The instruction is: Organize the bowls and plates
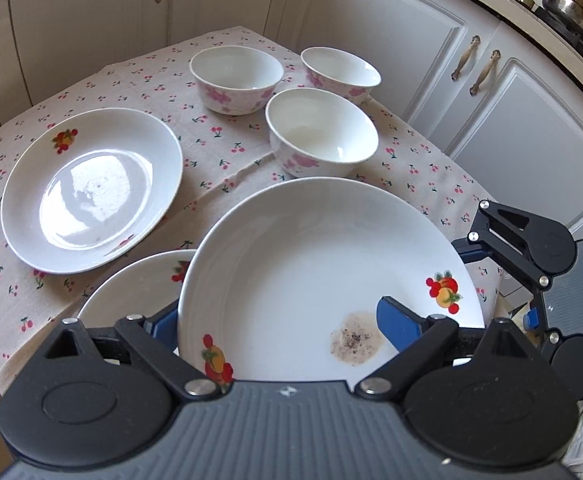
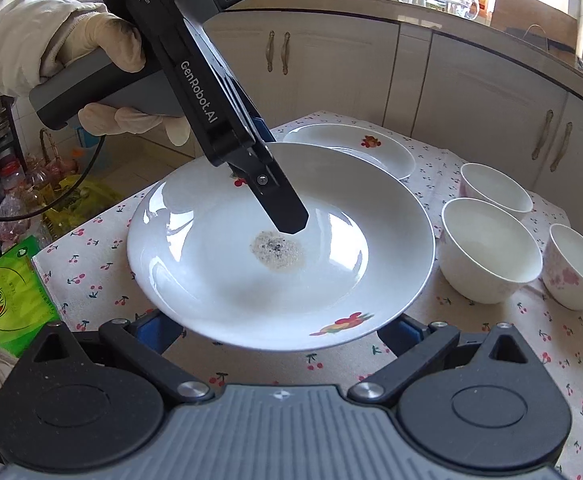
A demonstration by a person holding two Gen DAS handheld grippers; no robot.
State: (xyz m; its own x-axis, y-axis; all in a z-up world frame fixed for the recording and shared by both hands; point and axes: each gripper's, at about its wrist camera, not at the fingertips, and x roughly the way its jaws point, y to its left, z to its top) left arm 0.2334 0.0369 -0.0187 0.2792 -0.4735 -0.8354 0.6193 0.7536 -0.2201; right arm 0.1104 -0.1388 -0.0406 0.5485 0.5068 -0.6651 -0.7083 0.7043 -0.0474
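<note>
Above the tablecloth [image 2: 491,360], both grippers clamp the dirty plate [image 2: 251,280]; I think it could slip onto the plate underneath [image 1: 131,284].

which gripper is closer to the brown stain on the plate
Left. The left gripper has one finger lying inside the plate, its tip right beside the brown stain. The right gripper sits out at the plate's rim, farther from the stain.
</note>
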